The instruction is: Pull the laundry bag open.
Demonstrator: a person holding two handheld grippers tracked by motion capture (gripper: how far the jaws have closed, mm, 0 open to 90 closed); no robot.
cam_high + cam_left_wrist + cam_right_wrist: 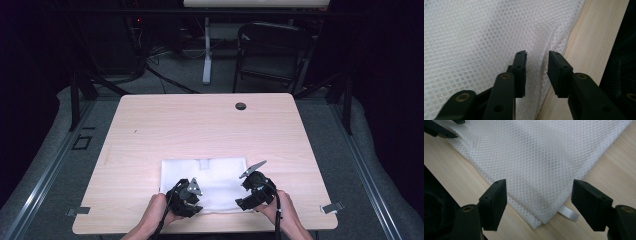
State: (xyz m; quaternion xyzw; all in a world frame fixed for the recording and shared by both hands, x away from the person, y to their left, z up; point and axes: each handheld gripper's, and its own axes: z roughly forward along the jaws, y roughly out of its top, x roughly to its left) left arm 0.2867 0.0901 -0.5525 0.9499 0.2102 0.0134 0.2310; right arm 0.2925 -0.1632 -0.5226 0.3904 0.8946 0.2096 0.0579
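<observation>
We hover both parted grippers, left (537, 60) and right (539, 192), over the soft, light mesh cloth's (210, 175) near corners.

The high view looks forward and down from above the near edge of the table (210, 120), taking in the whole top and the floor beyond; the left gripper view sits close over the white mesh cloth (479, 37) at its edge. The right gripper view hangs close above a corner of the same cloth (536, 162); all three share it.
</observation>
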